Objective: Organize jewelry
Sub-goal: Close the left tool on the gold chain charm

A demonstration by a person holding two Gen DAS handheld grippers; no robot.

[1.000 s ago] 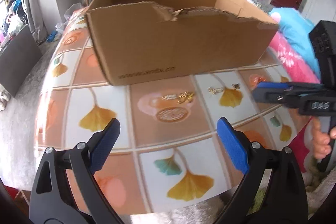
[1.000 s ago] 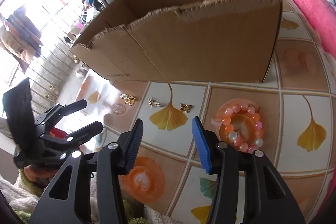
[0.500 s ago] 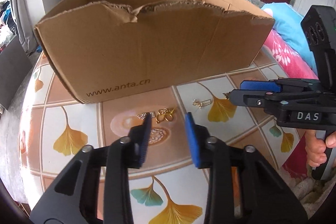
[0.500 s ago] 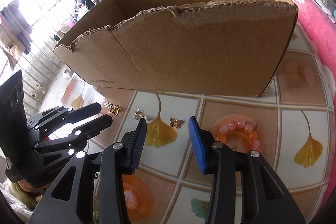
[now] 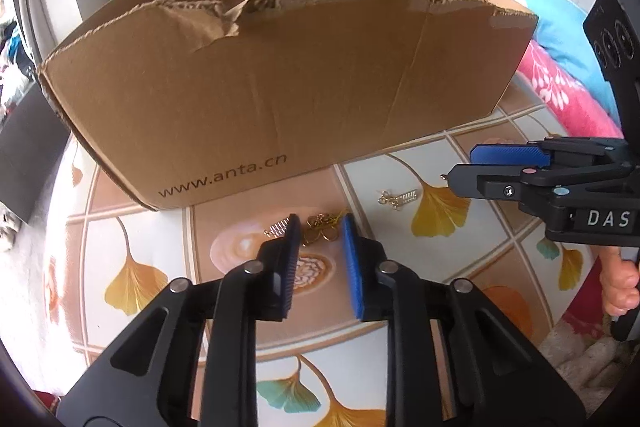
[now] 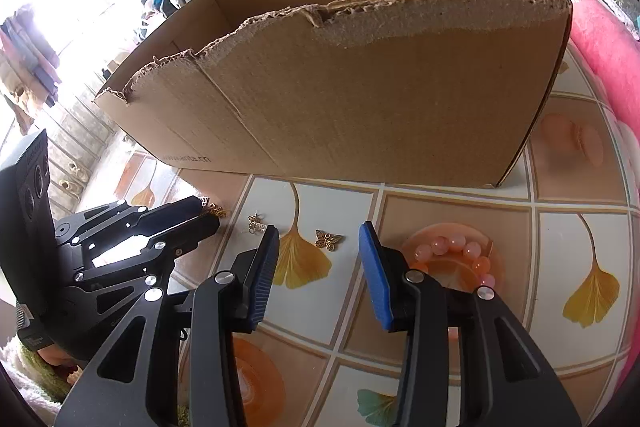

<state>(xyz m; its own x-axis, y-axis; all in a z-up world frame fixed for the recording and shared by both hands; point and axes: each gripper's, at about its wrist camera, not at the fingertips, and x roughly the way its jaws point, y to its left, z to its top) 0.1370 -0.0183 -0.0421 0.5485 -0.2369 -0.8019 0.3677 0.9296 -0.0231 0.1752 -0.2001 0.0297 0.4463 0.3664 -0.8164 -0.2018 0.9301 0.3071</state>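
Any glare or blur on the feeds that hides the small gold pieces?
Left wrist view: even light, sharp; gold earrings clear between the closing left gripper. Right wrist view: window blown out upper left, butterfly charm still crisp; fisheye bends the cardboard box.

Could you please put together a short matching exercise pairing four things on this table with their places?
1. gold earring
2. butterfly charm
3. pink bead bracelet
4. cardboard box

A. behind all the jewelry
B. partly behind the right gripper's right finger
C. between the closing left gripper's fingertips
D. ahead of the right gripper's gap

Pairs: 1-C, 2-D, 3-B, 4-A
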